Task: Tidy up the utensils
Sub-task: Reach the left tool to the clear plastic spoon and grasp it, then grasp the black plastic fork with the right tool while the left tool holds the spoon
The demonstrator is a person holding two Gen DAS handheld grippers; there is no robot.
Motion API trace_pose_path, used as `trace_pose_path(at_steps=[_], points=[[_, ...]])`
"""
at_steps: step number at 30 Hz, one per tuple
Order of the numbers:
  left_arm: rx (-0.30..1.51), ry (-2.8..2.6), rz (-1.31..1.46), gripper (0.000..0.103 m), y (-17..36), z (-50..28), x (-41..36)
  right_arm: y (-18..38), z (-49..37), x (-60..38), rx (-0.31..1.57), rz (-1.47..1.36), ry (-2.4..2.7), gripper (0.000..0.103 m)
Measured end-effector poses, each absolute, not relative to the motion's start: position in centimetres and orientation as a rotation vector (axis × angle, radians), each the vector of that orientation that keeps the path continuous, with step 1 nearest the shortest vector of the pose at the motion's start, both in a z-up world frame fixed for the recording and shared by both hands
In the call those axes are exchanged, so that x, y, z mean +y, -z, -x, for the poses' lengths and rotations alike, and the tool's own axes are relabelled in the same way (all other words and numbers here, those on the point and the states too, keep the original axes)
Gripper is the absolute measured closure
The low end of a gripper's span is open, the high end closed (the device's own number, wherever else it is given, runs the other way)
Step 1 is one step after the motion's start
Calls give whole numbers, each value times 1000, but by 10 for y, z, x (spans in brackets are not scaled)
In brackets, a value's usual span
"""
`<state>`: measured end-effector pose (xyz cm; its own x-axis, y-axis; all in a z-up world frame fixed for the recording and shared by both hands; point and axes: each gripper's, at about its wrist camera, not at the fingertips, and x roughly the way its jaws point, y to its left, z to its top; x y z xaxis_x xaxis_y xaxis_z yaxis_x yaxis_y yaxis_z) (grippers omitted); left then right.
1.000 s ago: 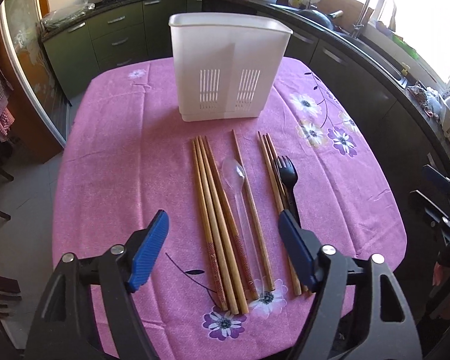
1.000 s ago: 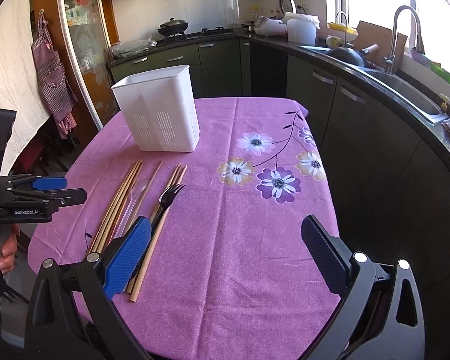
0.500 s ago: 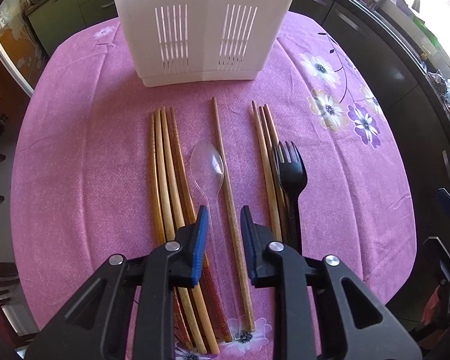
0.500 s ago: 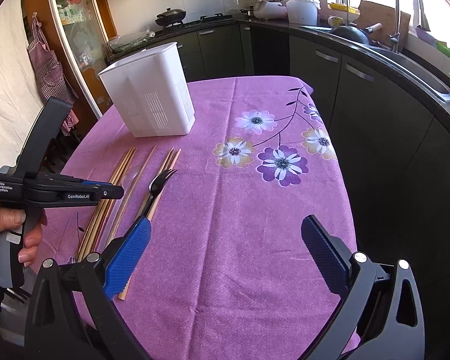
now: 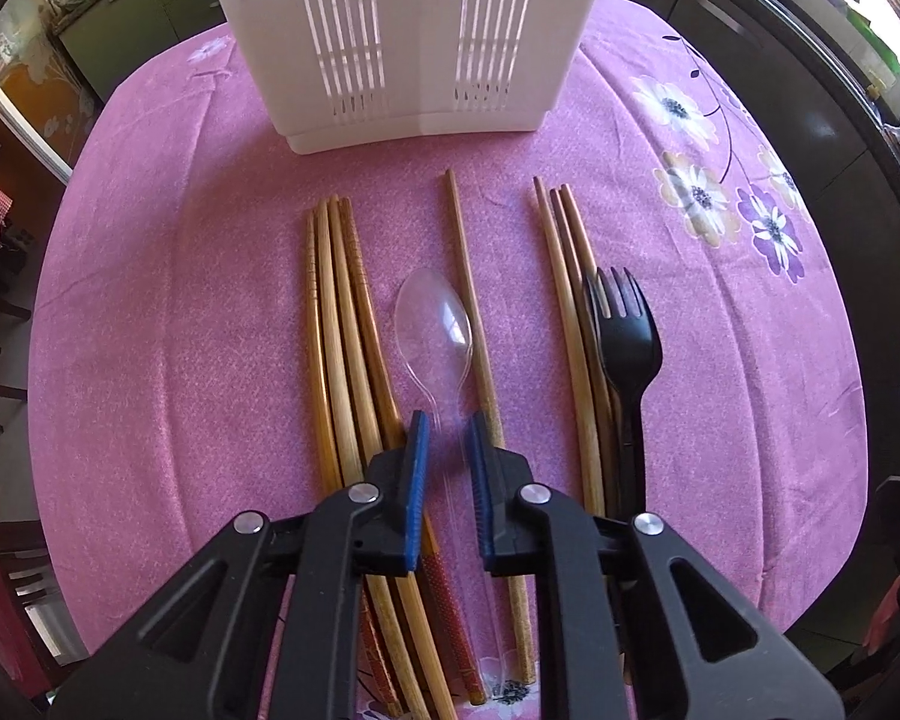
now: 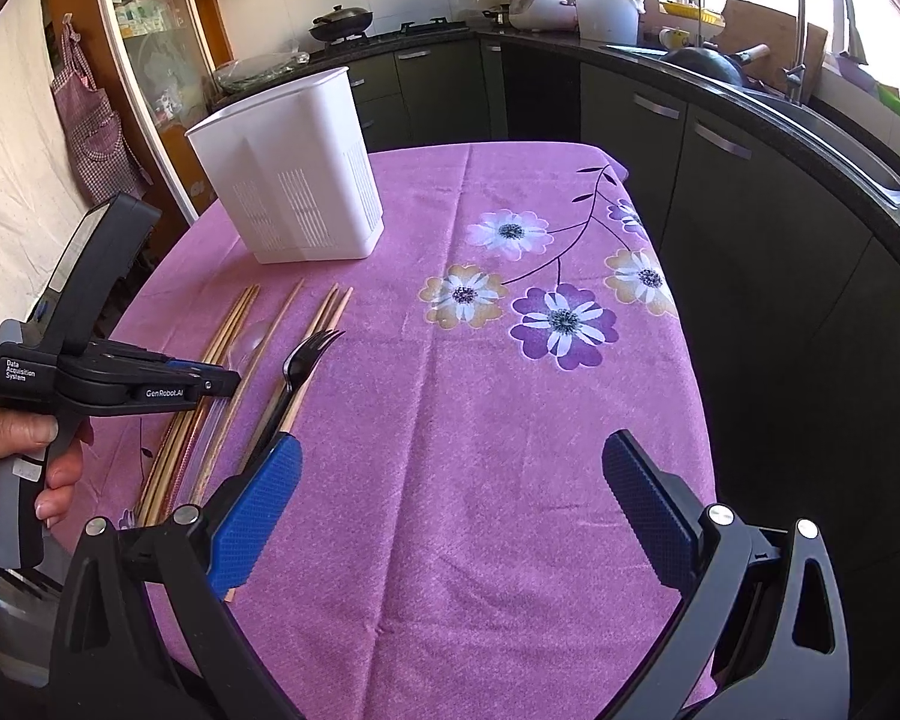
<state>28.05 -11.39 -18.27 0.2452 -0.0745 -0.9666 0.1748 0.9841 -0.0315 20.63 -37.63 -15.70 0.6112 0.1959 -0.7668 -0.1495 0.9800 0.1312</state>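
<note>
A clear plastic spoon point(image 5: 435, 324) lies on the pink tablecloth between a bundle of wooden chopsticks point(image 5: 342, 324) and a single chopstick point(image 5: 471, 306). More chopsticks point(image 5: 567, 306) and a black fork point(image 5: 624, 336) lie to the right. A white slotted utensil holder point(image 5: 402, 42) stands behind them. My left gripper point(image 5: 447, 426) is low over the spoon's handle, its pads narrowed to a small gap on either side of it. It also shows in the right wrist view point(image 6: 210, 381). My right gripper point(image 6: 450, 504) is wide open and empty above the cloth, right of the fork point(image 6: 306, 354).
The holder point(image 6: 294, 180) stands at the table's far left in the right wrist view. Dark kitchen cabinets and a counter with a sink point(image 6: 810, 108) run along the right. The table edge point(image 5: 834, 576) is close on the right. A chair point(image 5: 6, 600) stands at the left.
My left gripper has moved forward and down to the spoon's handle and narrowed from wide open to a small gap. The right gripper has stayed open and shifted only slightly.
</note>
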Motion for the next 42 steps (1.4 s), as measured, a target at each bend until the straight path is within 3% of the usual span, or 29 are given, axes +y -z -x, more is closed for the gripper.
trace_pose_path(at_steps=[15,17,25,42], points=[[1217,223,-30,94,151,-266,-101,156,-232,-347,973,-13,-238,4],[1181,225,-33,94,140,-261,-98,156,-237,-336,987,-10,-266,8],[1108,235,-50,94,115,-242,-85,186,-271,-298,1142,-74,-369,60],[1093,254,-51,95,112,-238,-76,213,-318,-295,1245,-283,-374,68]])
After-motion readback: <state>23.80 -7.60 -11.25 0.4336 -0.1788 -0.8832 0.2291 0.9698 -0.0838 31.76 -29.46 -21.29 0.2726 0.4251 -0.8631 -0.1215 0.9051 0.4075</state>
